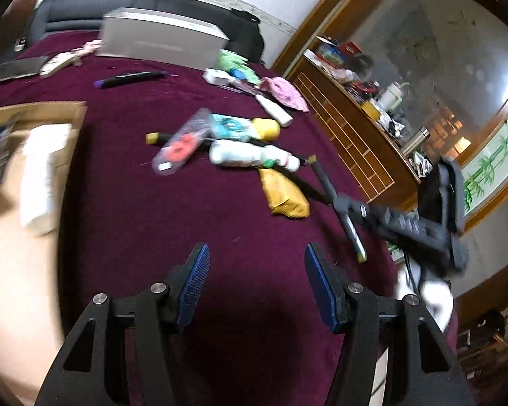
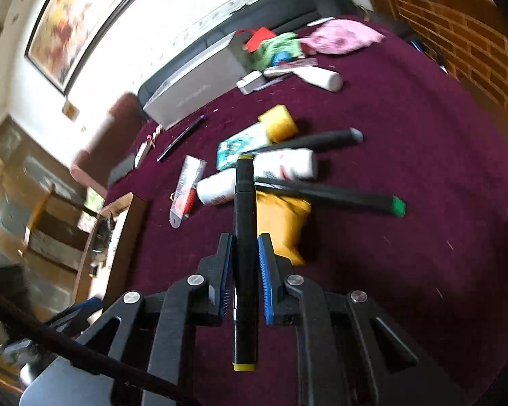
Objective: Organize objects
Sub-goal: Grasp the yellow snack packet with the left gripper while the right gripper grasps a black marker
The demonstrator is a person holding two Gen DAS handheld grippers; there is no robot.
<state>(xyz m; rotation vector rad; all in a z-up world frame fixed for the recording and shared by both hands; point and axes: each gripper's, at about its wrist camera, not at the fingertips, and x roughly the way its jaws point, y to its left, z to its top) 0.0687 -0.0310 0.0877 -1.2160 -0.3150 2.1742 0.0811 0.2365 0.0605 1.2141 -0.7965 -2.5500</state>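
Note:
My right gripper (image 2: 245,247) is shut on a black marker with yellow ends (image 2: 244,237), held above the maroon cloth; it also shows in the left wrist view (image 1: 350,226), where the right gripper (image 1: 342,203) reaches in from the right. My left gripper (image 1: 255,264) is open and empty above bare cloth. A pile lies ahead: a white bottle (image 1: 250,155) (image 2: 271,172), a yellow packet (image 1: 284,196) (image 2: 281,223), a teal tube with yellow cap (image 1: 244,128) (image 2: 254,138), two more black markers (image 2: 328,194) (image 2: 308,140) and a clear packet with red contents (image 1: 179,147) (image 2: 186,189).
An open cardboard box (image 1: 34,115) (image 2: 118,223) holding white items stands at the left. A grey case (image 1: 159,39) (image 2: 193,91), a pink cloth (image 1: 284,93) (image 2: 338,37), a green item (image 2: 277,49) and a dark pen (image 1: 128,79) lie farther back. A wooden cabinet (image 1: 348,128) borders the right.

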